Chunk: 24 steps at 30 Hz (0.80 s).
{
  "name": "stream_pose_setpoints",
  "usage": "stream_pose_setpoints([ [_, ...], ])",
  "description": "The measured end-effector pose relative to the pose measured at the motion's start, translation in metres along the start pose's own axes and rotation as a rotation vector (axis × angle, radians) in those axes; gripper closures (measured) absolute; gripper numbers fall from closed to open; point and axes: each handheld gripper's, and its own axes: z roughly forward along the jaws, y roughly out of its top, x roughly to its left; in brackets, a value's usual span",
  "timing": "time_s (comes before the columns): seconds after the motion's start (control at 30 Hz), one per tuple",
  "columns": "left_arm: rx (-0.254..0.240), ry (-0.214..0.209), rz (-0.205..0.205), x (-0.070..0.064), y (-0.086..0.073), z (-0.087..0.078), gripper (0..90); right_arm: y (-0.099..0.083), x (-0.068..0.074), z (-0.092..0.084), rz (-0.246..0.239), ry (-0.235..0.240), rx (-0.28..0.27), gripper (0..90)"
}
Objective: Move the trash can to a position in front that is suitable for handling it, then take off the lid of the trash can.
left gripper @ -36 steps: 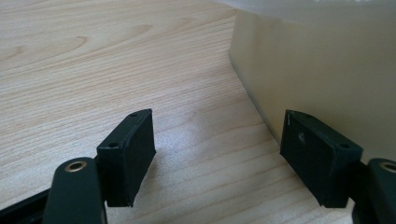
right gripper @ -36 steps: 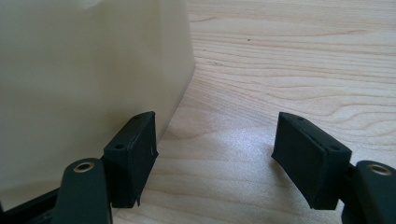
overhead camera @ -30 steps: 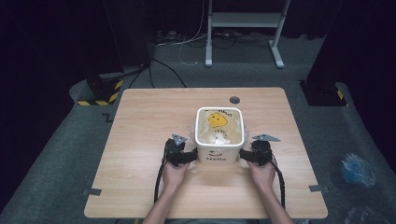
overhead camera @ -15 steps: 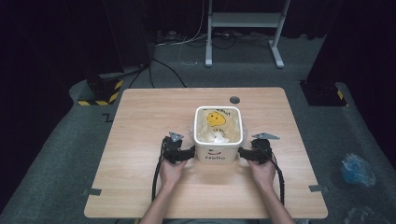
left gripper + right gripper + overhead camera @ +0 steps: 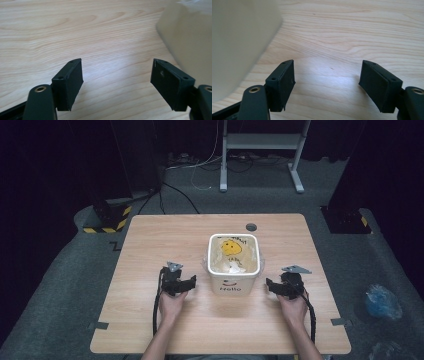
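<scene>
**Bin set down, both grippers clear of it**

I have both sets of fingers spread wide with nothing between them. On the left gripper [image 5: 117,82] the fingers [image 5: 68,83] frame bare wood, with the pale wall of the bin [image 5: 190,37] off to one side and not touching. The right gripper [image 5: 328,83] reads the same: fingers [image 5: 282,83] apart, only wood grain between them, the bin's wall [image 5: 237,42] close beside one finger but clear of it.

From the high view, my left gripper [image 5: 187,284] sits a short way off the bin's left side and my right gripper [image 5: 272,287] a short way off its right, each resting low by the table [image 5: 150,240]. The white bin [image 5: 233,282] stands upright near the middle of the table, liner in place, with a yellow smiley item [image 5: 231,247] and some pale scraps inside.

My read: the placing looks done, since the bin stands on its own and neither gripper has hold of it. If anything is left, it is only drawing both hands further off; I see nothing else on the table waiting to be handled.
</scene>
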Motion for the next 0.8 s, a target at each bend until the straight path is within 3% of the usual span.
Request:
stream_pose_setpoints([
  [0.07, 0.007, 0.006, -0.01, 0.006, -0.002, -0.001, 26.8, -0.002, -0.003, 0.0, -0.015, -0.019, 0.002, 28.2],
  [0.1, 0.012, 0.014, -0.009, 0.01, -0.003, -0.002, 27.1, -0.004, -0.004, -0.002, -0.046, -0.056, 0.008, 28.3],
  [0.17, 0.021, 0.029, -0.019, 0.018, -0.006, -0.003, 27.2, -0.007, -0.007, -0.003, -0.059, -0.064, 0.001, 27.8],
  [0.27, 0.026, 0.045, -0.016, 0.023, -0.007, -0.005, 27.4, -0.008, -0.011, -0.005, -0.057, -0.063, 0.002, 25.4],
  [0.43, 0.025, 0.065, -0.049, 0.042, -0.012, -0.007, 27.3, -0.009, -0.021, -0.008, -0.048, -0.072, 0.009, 22.3],
  [0.6, 0.007, 0.064, -0.059, 0.048, -0.016, -0.009, 28.4, -0.01, -0.023, -0.009, -0.048, -0.079, 0.005, 22.3],
  [0.7, -0.019, 0.084, -0.01, 0.047, -0.021, -0.009, 29.4, -0.01, -0.023, -0.009, -0.044, -0.081, 0.005, 21.8],
  [0.8, -0.009, 0.096, 0.014, 0.045, -0.02, -0.008, 28.1, -0.01, -0.023, -0.008, -0.033, -0.091, 0.01, 17.0],
])
